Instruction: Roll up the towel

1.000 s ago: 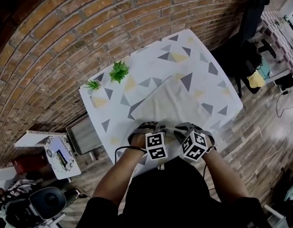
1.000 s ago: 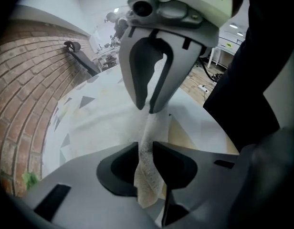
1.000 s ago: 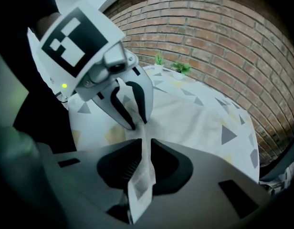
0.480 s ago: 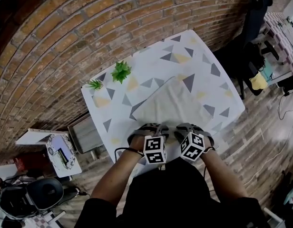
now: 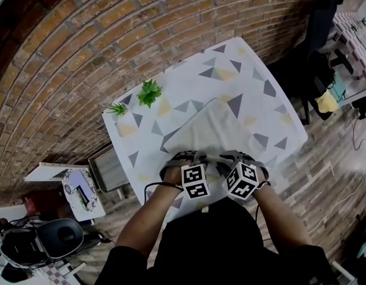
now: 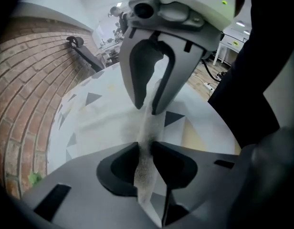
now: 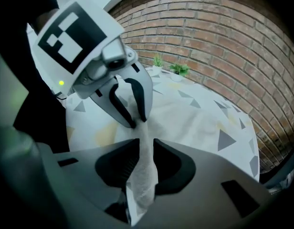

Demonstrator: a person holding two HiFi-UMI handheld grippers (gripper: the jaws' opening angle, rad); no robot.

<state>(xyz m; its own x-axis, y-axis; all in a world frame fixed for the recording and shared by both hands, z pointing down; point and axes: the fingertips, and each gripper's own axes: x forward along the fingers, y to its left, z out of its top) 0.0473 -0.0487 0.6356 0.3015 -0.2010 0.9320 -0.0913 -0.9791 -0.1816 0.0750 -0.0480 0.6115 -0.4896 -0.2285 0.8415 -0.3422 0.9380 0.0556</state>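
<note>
White towel (image 5: 210, 129) lies spread on the worktop (image 5: 260, 82), which has a triangle-print cover; the towel's near edge is lifted at the person's side and the rest is flat, not rolled yet. Left tool (image 6: 146, 149) is pinching that near edge, cloth squeezed thin between both pads. Right tool (image 7: 146, 156) is just beside it on the same edge, with a thicker bunched fold of towel running up through its jaws. Those jaws have just been closing a little, with the towel between them. The tips of the two tools nearly meet, and each shows in the other's view gripping the same strip. In the head view both point steeply down at the worktop's near side. Two small green plants (image 5: 149, 91) stand at the far left corner by the brick wall (image 5: 111, 40).
</note>
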